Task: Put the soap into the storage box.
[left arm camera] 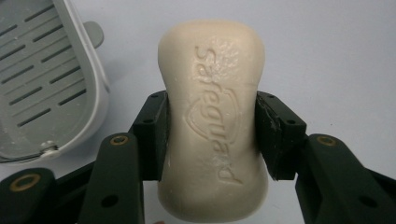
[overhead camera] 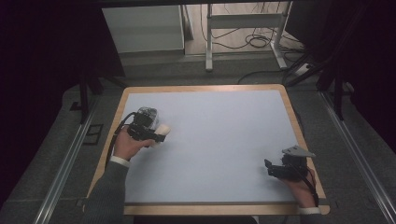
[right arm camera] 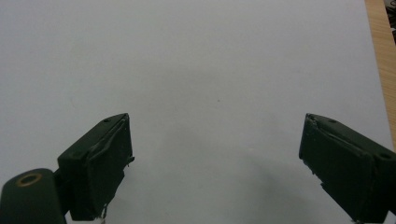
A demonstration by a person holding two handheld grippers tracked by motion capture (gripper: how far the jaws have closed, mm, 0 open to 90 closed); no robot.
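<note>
One surface [overhead camera: 219, 140] carries everything: a pale blue sheet with a wooden border showing along its edges. Behind it, on the floor, stand one white cabinet [overhead camera: 142, 29] and one metal frame [overhead camera: 245, 32] with loose cables around its feet.

Two forearms come in from the bottom of the high view, one to each side, each hand holding one gripper, so two grippers in all. The left gripper [overhead camera: 156, 135] sits over the left part of the surface, near its left edge. The right gripper [overhead camera: 270, 169] is well apart from it, near the front right corner, with a grey three-cornered plate on top.

One soap dish [left arm camera: 44, 79] lies on the surface, seen in the left gripper view: a white tray with a grey slotted insert, just beside the soap on its left and apart from it.

One bar of soap [left arm camera: 212, 126] is there, cream-coloured, with a brand word and a shield pressed into its top face. The two black fingers [left arm camera: 152, 135] of the left gripper are clamped on its narrow waist, one on each long side, with the bar's two ends sticking out past them. In the high view the soap [overhead camera: 163, 129] shows as a pale lump at the tip of that gripper.

The two fingers [right arm camera: 100, 163] of the right gripper stand wide apart with bare blue surface between them, holding nothing
</note>
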